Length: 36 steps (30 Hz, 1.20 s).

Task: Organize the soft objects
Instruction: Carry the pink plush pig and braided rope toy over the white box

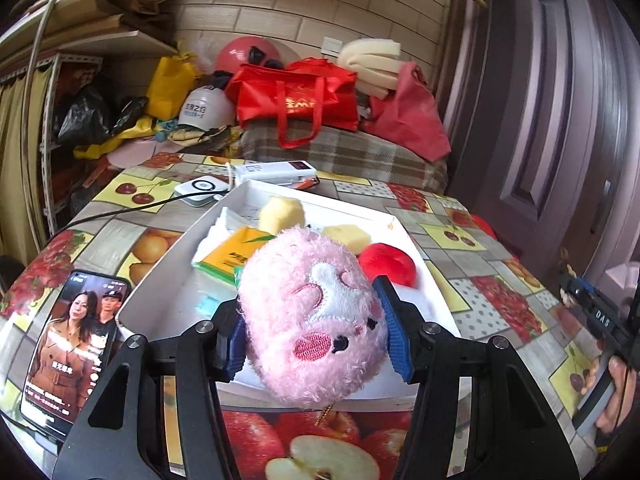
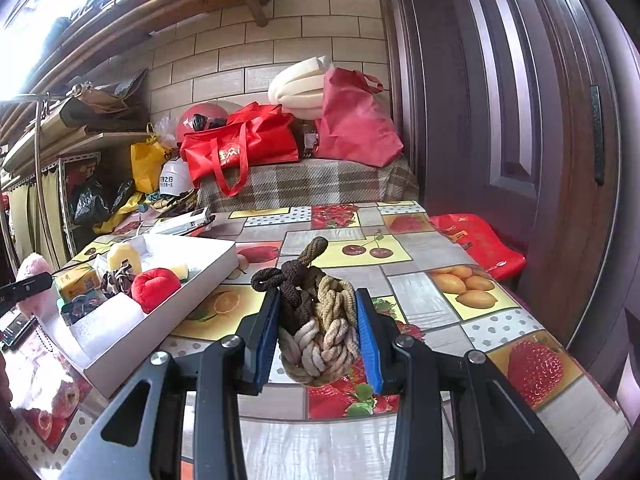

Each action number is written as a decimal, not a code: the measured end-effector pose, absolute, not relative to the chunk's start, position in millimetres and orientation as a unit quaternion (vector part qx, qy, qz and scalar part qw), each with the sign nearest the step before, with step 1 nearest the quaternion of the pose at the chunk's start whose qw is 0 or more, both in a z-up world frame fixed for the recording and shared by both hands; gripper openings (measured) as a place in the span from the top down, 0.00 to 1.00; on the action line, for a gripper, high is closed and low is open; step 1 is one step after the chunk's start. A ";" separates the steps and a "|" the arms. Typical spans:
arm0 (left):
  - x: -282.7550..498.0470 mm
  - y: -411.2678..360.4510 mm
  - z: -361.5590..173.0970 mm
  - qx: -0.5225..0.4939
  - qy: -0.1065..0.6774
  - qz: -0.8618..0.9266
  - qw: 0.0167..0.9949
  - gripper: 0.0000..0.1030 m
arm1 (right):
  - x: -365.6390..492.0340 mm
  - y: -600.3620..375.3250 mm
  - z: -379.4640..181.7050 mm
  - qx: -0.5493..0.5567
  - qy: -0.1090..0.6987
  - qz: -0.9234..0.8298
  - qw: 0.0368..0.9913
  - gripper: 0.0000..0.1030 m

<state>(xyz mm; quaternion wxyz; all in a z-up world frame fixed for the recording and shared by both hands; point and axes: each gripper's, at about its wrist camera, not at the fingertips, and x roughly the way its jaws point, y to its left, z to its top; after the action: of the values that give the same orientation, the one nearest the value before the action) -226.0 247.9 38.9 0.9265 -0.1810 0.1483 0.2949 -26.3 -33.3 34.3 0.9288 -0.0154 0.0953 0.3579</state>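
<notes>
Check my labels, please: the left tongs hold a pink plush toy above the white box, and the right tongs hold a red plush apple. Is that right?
Not quite. The right tongs grip a braided rope knot, as the right wrist view shows. The red plush apple lies in the white box. The left tongs do hold the pink plush toy.

Pink fuzzy plush (image 1: pixel 316 320), white face patch, red-pink cheek, black eyes. Left tool (image 1: pixel 316 338) black frame, blue pads (image 1: pixel 396 336). Knotted rope ball (image 2: pixel 318 320) banded dark brown, tan, cream; right tool (image 2: pixel 318 332) same black/blue. Tray (image 1: pixel 168 280) white; inside: red plush (image 1: pixel 388 262), pale yellow foam blocks (image 1: pixel 280 212), orange-yellow tissue pack (image 1: pixel 232 254). Desk (image 1: pixel 500 300) cloth: patchwork squares with fruit prints, red strawberries, apples, cherries on yellow, oranges, grey wood-grain panels.
</notes>
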 end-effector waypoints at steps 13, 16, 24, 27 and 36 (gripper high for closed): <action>-229.9 252.7 42.3 -0.157 0.144 0.311 0.926 0.45 | -54.2 11.1 33.5 -0.040 0.091 0.404 0.909 0.64; -232.7 257.1 42.3 -0.153 0.143 0.321 0.924 0.45 | -61.2 24.2 33.9 -0.047 0.088 0.415 0.904 0.64; -237.2 267.9 41.2 -0.168 0.140 0.327 0.920 0.45 | -73.3 60.2 34.7 -0.057 0.095 0.446 0.888 0.64; -237.0 268.9 41.1 -0.165 0.141 0.327 0.920 0.45 | -73.5 71.5 35.1 -0.058 0.100 0.453 0.884 0.64; -232.5 283.0 43.3 -0.146 0.143 0.342 0.917 0.45 | -85.3 103.0 35.9 -0.081 0.094 0.473 0.872 0.64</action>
<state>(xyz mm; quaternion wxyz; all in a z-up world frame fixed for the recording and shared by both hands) -232.5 283.0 43.3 0.9172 -0.1459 0.1432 0.3419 -85.3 103.0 35.9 0.8724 -0.0814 0.0941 0.4728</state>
